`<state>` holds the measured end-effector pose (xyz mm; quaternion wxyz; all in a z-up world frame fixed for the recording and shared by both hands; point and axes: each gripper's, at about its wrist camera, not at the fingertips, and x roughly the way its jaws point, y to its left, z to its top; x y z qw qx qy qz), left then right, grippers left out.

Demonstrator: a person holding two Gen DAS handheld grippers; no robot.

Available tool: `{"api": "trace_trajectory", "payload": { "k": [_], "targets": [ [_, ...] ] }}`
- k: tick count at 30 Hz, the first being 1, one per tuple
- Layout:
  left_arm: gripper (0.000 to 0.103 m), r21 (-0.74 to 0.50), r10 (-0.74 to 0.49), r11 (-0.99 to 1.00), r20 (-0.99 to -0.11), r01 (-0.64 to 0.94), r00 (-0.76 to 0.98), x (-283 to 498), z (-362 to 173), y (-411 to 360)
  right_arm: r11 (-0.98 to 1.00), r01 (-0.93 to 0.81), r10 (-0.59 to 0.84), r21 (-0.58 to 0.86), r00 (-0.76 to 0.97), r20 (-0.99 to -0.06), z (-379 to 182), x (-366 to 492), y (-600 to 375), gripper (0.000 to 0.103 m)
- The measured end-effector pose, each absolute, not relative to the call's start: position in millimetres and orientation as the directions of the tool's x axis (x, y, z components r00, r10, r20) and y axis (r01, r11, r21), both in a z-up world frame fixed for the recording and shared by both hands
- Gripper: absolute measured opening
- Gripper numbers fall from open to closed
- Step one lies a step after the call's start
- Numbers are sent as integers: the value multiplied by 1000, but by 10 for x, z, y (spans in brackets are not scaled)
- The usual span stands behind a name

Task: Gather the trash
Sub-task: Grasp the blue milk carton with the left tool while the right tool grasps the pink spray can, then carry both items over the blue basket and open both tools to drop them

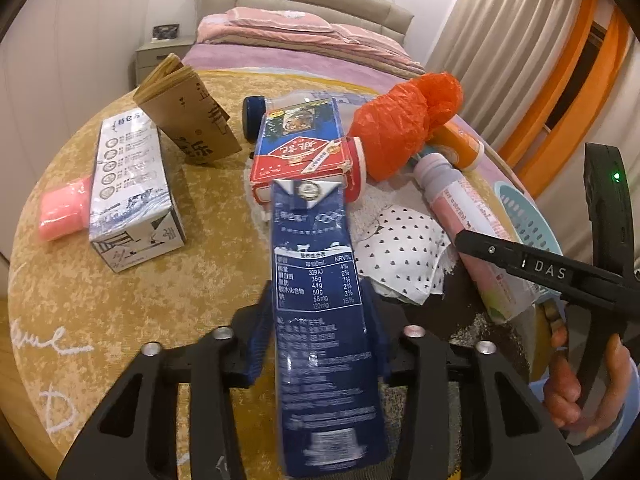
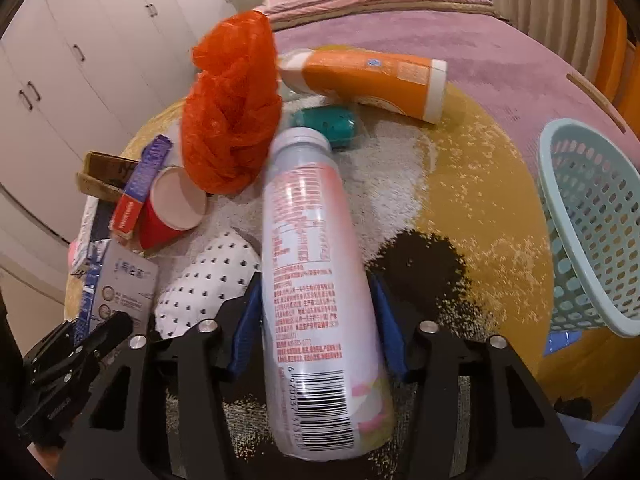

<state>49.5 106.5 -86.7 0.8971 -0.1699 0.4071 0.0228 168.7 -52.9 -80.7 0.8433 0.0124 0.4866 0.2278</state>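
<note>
Left gripper [image 1: 320, 316] is clamped on a tall dark blue milk carton [image 1: 320, 320], glossy printed cardboard, its blue pads pressing both flat sides. Right gripper [image 2: 316, 320] squeezes a smooth pink-and-white plastic bottle [image 2: 316, 280], rounded body, barcode nearest the lens, cap end pointing away. Both ride above a round mat [image 1: 160, 280] of mottled golden pile. Just beyond the bottle lies a crumpled white paper with black hearts [image 2: 212, 280], soft and creased. Further on, a red paper cup [image 2: 168, 216] rests on its side against a red-and-blue box [image 1: 304, 148]. To the left stands a white milk carton [image 1: 128, 196]. A crinkled orange plastic bag [image 2: 232, 112] sits bunched beside an orange bottle [image 2: 372, 80]. On the right, a perforated pale teal plastic basket [image 2: 592, 232] rests at the mat's edge.
</note>
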Motion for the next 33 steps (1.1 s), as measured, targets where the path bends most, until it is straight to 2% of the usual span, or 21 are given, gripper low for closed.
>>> {"api": "trace_trajectory", "payload": {
  "k": [10, 20, 27, 33],
  "targets": [
    [32, -363, -150, 922, -657, -135, 739, 348, -607, 973, 834, -435, 522, 339, 425, -739, -561, 1524, -676, 46],
    [32, -322, -178, 946, -618, -40, 766, 577, -287, 583, 820, -423, 564, 385, 488, -666, -276, 1411, -1000, 46],
    [32, -316, -253, 947, -599, 66, 760, 903, -139, 156, 863, -328, 504, 383, 602, -620, -98, 1426, -1586, 46],
    [32, -306, -346, 932, -588, 194, 731, 1354, -36, -400, 906, -184, 401, 381, 663, -632, -131, 1578, -2247, 46]
  ]
}}
